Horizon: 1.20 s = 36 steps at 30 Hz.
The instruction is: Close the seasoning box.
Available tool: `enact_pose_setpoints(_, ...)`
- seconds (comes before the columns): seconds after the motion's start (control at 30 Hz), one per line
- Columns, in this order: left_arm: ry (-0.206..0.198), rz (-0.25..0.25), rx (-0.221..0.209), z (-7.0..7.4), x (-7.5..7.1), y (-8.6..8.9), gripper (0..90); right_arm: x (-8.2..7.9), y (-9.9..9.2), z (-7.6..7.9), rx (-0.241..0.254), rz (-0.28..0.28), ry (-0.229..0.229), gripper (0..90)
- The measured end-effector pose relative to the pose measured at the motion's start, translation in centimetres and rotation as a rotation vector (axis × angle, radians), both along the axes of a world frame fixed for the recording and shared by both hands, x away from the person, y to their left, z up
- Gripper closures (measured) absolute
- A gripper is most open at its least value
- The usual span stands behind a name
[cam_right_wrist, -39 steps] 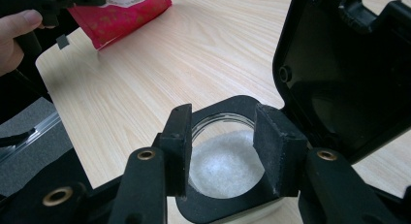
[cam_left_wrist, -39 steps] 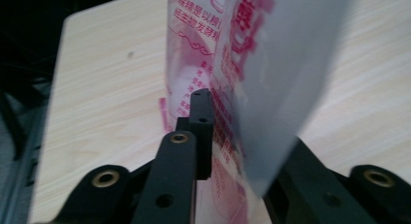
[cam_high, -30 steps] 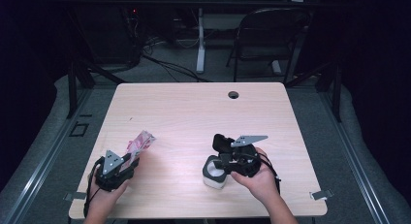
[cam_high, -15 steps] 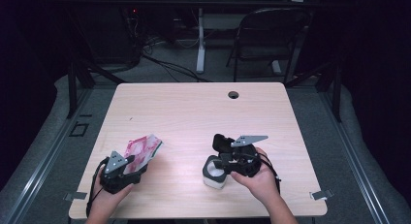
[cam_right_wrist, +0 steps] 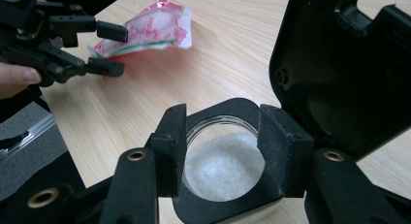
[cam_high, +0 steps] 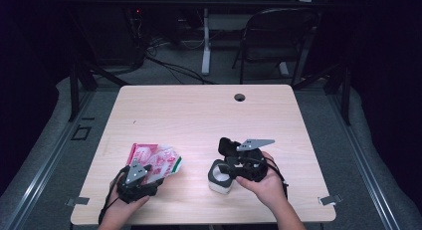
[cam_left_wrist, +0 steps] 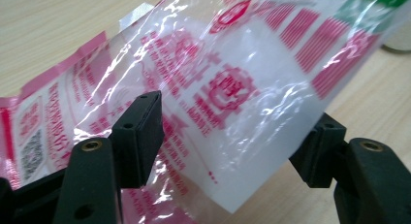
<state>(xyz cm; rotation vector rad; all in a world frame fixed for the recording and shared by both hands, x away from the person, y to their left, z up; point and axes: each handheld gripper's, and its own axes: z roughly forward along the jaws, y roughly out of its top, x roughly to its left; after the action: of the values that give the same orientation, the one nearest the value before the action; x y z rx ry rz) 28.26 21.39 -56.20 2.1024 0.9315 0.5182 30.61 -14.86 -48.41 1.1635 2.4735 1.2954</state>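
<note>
My left claw (cam_high: 149, 171) has just been spreading; its jaws stand apart with the pink-printed plastic bag (cam_high: 155, 159) lying loose between them on the tabletop (cam_high: 199, 115). My right claw (cam_right_wrist: 220, 151) has been opening too, jaws either side of the open jar (cam_right_wrist: 223, 168) of white powder, near the bag.
</note>
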Motion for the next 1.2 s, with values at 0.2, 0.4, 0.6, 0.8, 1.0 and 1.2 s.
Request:
enact_pose_setpoints(0.2,0.005,-0.026,-0.005,0.3,-0.2,-0.6,36.3,0.0,-0.1,0.1,0.001,-0.006,0.001,53.9)
enact_pose_setpoints(0.4,0.009,-0.046,-0.006,0.4,-0.5,-1.3,36.3,0.0,-0.1,0.0,0.002,-0.008,-0.002,53.8)
enact_pose_setpoints(0.6,0.015,-0.053,0.012,-0.2,-0.6,-2.3,36.4,0.0,-0.1,0.0,0.002,-0.010,-0.001,53.6)
enact_pose_setpoints(0.8,0.019,-0.093,0.019,-0.1,-0.9,-3.4,36.5,0.0,-0.3,0.1,0.002,-0.010,0.000,55.1)
enact_pose_setpoints(1.0,0.005,-0.107,0.017,0.5,-1.2,-3.8,36.8,0.0,-0.6,0.4,-0.002,-0.013,0.001,58.7)
enact_pose_setpoints(1.2,-0.005,-0.109,0.003,1.1,-1.4,-3.6,36.8,-0.2,-0.8,0.8,-0.002,-0.013,-0.005,59.3)
